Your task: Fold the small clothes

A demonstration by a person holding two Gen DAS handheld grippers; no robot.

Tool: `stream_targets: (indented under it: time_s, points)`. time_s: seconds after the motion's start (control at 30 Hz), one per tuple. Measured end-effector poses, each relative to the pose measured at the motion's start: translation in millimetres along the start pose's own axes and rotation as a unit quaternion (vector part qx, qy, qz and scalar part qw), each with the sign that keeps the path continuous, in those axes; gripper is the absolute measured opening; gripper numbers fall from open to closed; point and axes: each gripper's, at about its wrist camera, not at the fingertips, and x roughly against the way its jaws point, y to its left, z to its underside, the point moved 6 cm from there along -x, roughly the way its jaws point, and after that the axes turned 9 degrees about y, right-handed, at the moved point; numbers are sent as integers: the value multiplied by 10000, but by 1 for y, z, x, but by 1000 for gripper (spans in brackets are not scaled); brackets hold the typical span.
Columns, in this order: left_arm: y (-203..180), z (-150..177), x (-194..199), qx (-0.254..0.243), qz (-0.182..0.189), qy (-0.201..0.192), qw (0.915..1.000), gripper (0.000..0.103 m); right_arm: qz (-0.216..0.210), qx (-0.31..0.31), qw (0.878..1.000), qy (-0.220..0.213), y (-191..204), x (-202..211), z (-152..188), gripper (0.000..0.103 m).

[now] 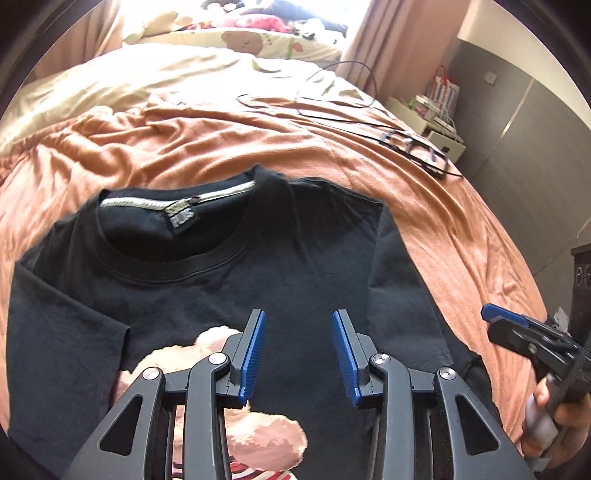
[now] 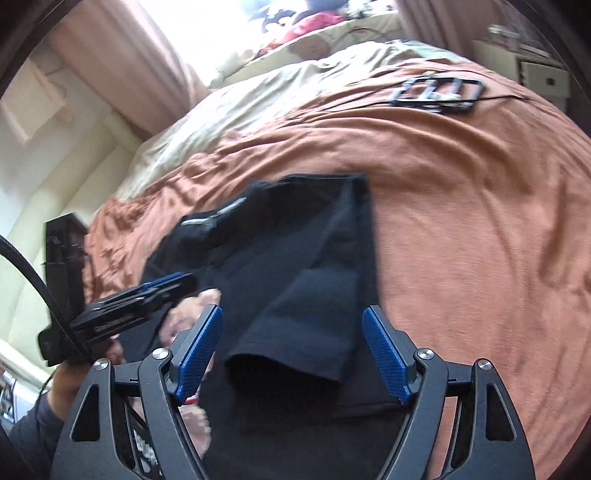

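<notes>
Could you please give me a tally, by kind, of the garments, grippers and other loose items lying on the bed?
Black T-shirt: 1
Grippers: 2, the left gripper and the right gripper, both open above the shirt
Black frame-like gadget on the orange bedspread: 1
Black cable: 1
Total: 5

Place: we take this for a bedroom in a home.
Bed (image 1: 332,155): we see it filling both views, spread with a rumpled orange cover.
Bedding: we find a cream sheet (image 1: 147,77) farther up, and a pillow with a bear print (image 1: 251,40).
Window side: we see pink curtains (image 1: 399,33) beside bright daylight.
Bedside: we see a small white cabinet (image 1: 439,129) with clutter on top, against a grey wall (image 1: 517,122).
</notes>
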Motion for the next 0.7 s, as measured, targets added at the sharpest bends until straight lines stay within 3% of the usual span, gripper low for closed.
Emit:
stream_targets:
  time_s: [0.1, 0.23, 0.4, 0.7]
  points:
    - [-15, 0, -2, -208, 10, 12, 9998, 40, 189, -281, 9994, -58, -25, 1, 4, 76]
    - [-39, 2, -5, -487, 97, 20, 9988, 40, 82, -456, 9989, 5, -34, -5, 20, 39]
    - [-68, 6, -10, -830, 137, 69, 9964, 40, 148, -498, 9986, 93, -42, -2, 39, 31]
    - [-111, 16, -24, -1160, 190, 245, 9928, 40, -62, -546, 9980, 307, -56, 1, 45, 29]
